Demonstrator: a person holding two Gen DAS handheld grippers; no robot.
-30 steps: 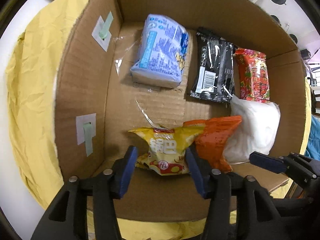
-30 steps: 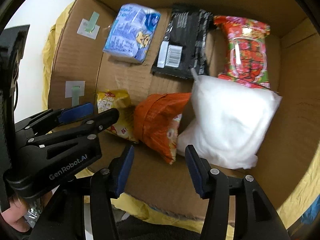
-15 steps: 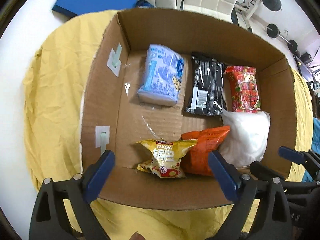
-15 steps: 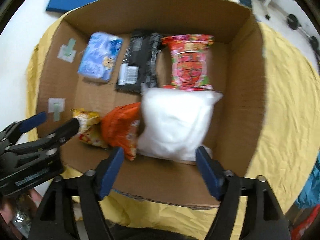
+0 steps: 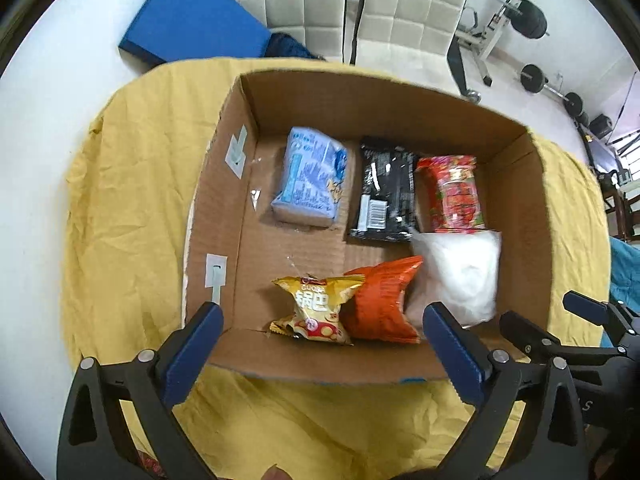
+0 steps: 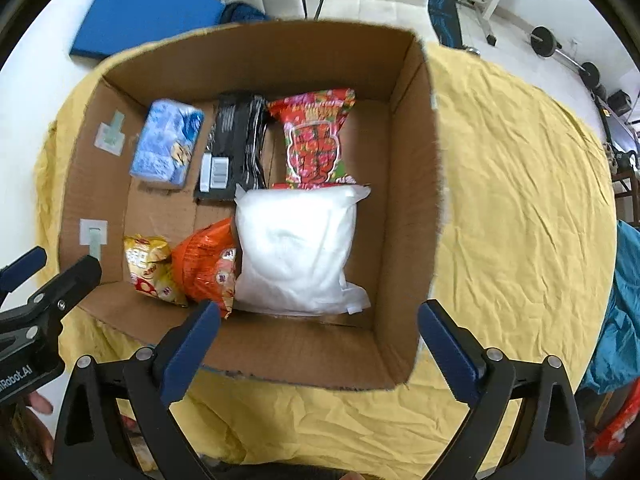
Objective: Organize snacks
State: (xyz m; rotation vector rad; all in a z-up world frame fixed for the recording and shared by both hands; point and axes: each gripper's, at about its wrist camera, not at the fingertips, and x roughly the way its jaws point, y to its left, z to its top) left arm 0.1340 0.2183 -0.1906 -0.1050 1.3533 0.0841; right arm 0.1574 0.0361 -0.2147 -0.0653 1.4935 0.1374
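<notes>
Both grippers [image 5: 320, 338] [image 6: 318, 334] have opened wide and lifted above the box [image 5: 384, 96].

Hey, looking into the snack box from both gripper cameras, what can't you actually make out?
- White bag: no label shows in either view, so its contents are unknown.
- Orange bag: its right edge is tucked behind the white bag in the right wrist view.
- Black packet: the print is too small to read in the left wrist view.
- Cardboard box: its near wall hides the floor strip just behind it.
</notes>
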